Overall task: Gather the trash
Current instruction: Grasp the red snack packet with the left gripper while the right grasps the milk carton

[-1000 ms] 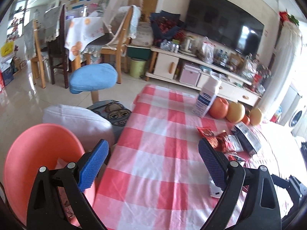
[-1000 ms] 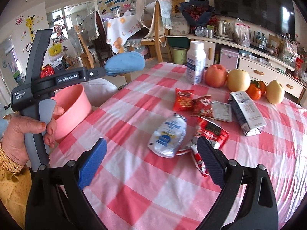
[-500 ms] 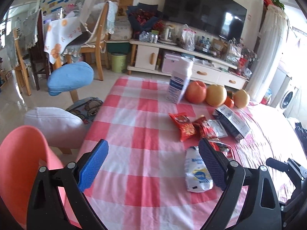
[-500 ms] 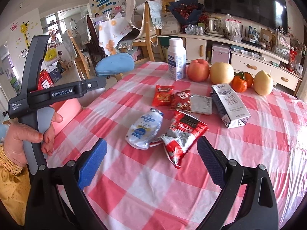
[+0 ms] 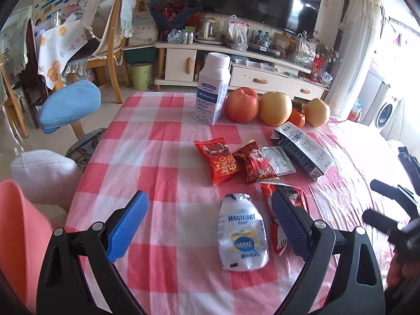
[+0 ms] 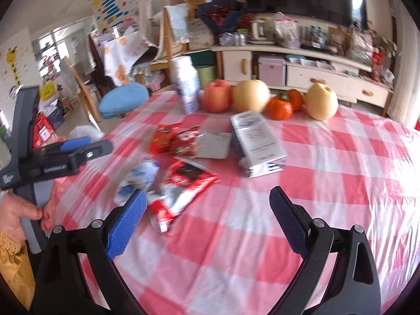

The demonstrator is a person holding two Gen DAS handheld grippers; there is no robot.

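Checked table (image 5: 162,147) w/ pink basin (image 5: 18,223) at left edge. Milk carton (image 5: 302,149) lying flat mid-table. White pouch (image 5: 242,239) & red wrappers (image 5: 225,161) near front. L gripper (image 5: 207,225) released, empty, over pouch. R gripper (image 6: 207,221) released, empty.

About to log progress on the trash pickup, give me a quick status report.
Left gripper open, empty. Right gripper open, empty. White pouch and red wrappers lie on the table, uncollected. Nothing blocking.
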